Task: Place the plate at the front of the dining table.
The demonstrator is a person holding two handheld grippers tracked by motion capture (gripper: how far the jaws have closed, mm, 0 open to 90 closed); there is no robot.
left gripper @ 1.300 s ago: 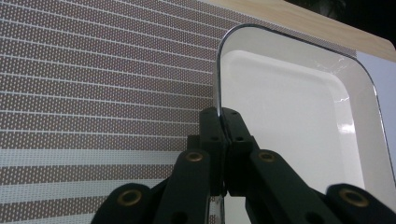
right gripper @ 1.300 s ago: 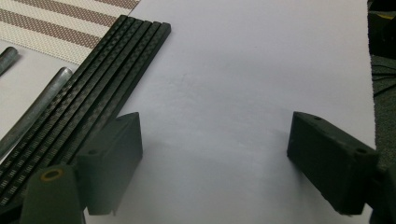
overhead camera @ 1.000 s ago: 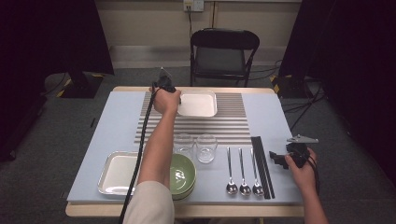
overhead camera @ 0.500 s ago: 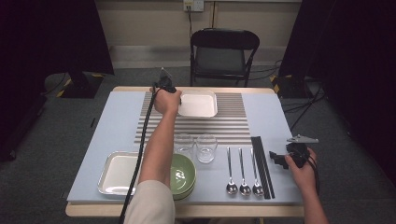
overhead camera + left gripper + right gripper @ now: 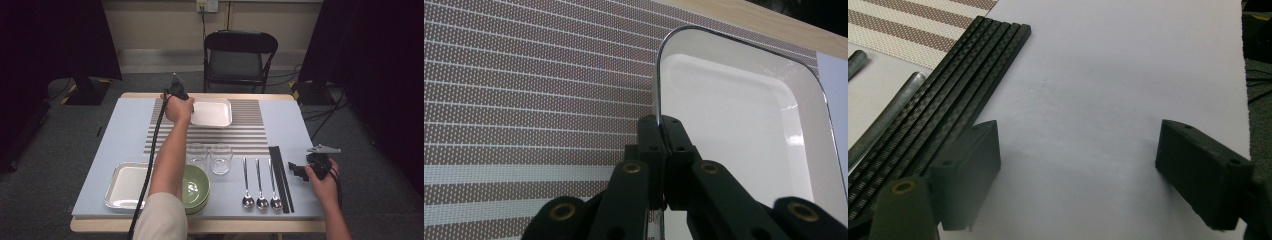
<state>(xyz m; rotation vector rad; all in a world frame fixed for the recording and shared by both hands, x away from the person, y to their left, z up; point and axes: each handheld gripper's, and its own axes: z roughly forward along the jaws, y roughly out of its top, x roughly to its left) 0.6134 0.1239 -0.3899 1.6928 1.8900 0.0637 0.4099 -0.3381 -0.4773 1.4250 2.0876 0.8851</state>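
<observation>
A white square plate [image 5: 214,113] lies at the far end of the striped placemat [image 5: 250,134]. My left gripper [image 5: 192,113] is at its left edge. In the left gripper view the jaws of my left gripper [image 5: 663,125] are shut on the plate's [image 5: 734,125] thin rim, one pad on each side of it. My right gripper [image 5: 296,170] rests near the table's right front, beside the black chopsticks [image 5: 280,177]. In the right gripper view my right gripper [image 5: 1078,150] stands open over the bare blue cloth, with the chopsticks [image 5: 963,85] to the left of its jaws.
Two clear glasses [image 5: 221,158] stand mid-table. Stacked green bowls [image 5: 199,184] and a second white plate [image 5: 125,184] sit at the front left. Three spoons [image 5: 260,186] lie beside the chopsticks. A folding chair [image 5: 240,55] stands beyond the far edge.
</observation>
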